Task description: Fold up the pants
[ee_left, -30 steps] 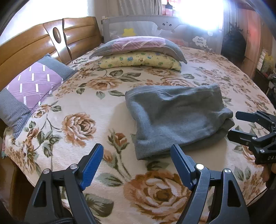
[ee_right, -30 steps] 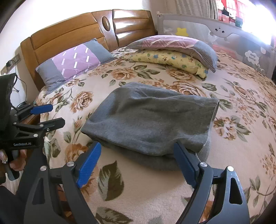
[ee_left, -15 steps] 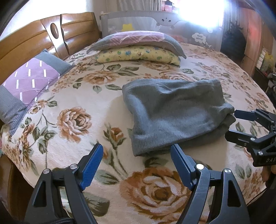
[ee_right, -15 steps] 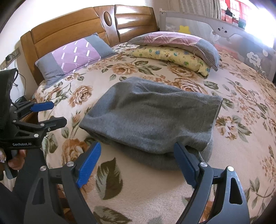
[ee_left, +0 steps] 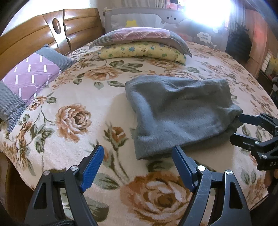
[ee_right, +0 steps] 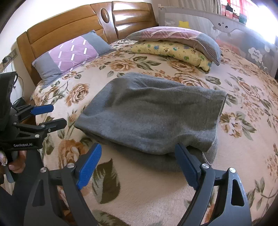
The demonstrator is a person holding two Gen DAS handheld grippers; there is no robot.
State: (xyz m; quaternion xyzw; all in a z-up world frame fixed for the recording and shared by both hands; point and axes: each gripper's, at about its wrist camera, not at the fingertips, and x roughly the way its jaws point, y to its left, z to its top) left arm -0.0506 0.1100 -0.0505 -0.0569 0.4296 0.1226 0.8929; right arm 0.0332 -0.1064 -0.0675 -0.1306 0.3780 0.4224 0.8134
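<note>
My right finger (ee_right: 186,166) covers pants (ee_right: 152,118) near corner; lower layers are hidden; window (ee_left: 206,12) is blown out w/ glare, nothing readable

there was one pair of grey pants (ee_left: 175,113), folded into a single bundle on one floral bedspread (ee_left: 73,97). three pillows were counted: one purple-and-grey pillow (ee_left: 29,78) by the one wooden headboard (ee_left: 31,43), and a stack of two, one pink-and-grey pillow (ee_left: 139,34) on one yellow patterned pillow (ee_left: 139,52). one grey bed rail (ee_right: 225,26) stood at the far side. two grippers showed, the left gripper (ee_left: 137,166) and the right gripper (ee_right: 139,165), each with two blue-padded fingers.
</note>
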